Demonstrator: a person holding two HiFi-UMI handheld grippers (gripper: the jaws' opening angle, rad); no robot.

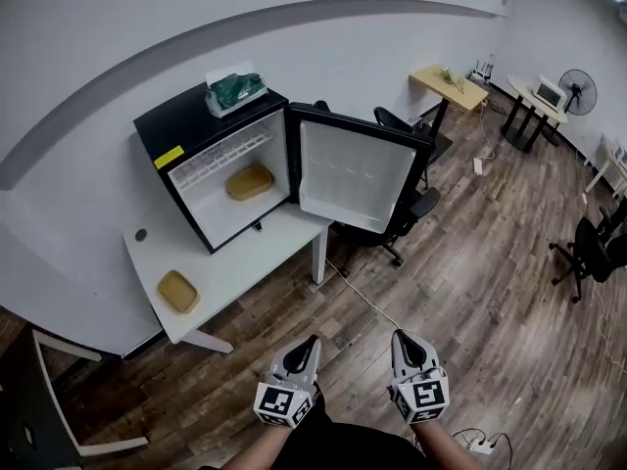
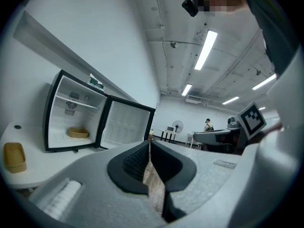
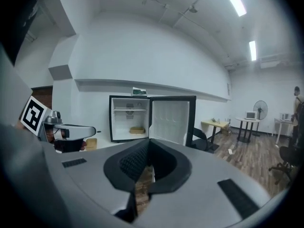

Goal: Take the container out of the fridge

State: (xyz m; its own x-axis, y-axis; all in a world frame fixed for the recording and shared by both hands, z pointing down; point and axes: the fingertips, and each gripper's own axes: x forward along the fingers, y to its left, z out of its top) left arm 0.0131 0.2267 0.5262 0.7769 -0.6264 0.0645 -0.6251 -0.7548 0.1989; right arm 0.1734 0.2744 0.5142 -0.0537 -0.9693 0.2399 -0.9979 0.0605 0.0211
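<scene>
1. Container [image 1: 250, 181]: we find it lying on the bottom of the open fridge [image 1: 196, 130], which stands on the white tabletop [image 1: 257, 255]. The door [image 1: 358, 174] is swung wide to the right.
2. Governing relation: the container lies ahead and to the left of both tongs, well apart from them across the wooden floor [image 1: 460, 262]. We judge the left tongs [image 1: 310, 345] slightly nearer than the right tongs [image 1: 400, 339]. Its long axis runs side to side across the fridge opening, so it presents a long side to our approach.
3. Tongs: both pairs are closed with nothing between them. In each gripper view the ribbed dark pads meet at the tips, for the left tongs [image 2: 148, 145] and the right tongs [image 3: 148, 147] alike.
4. Form and material: the container is a shallow tan tray with rounded corners and a low rim. We take it for light, rigid ware. The fridge is glossy black outside and smooth white inside.
5. Distractor: a second tan tray [image 1: 178, 291] of like shape rests on the tabletop, left of the fridge and outside it.
</scene>
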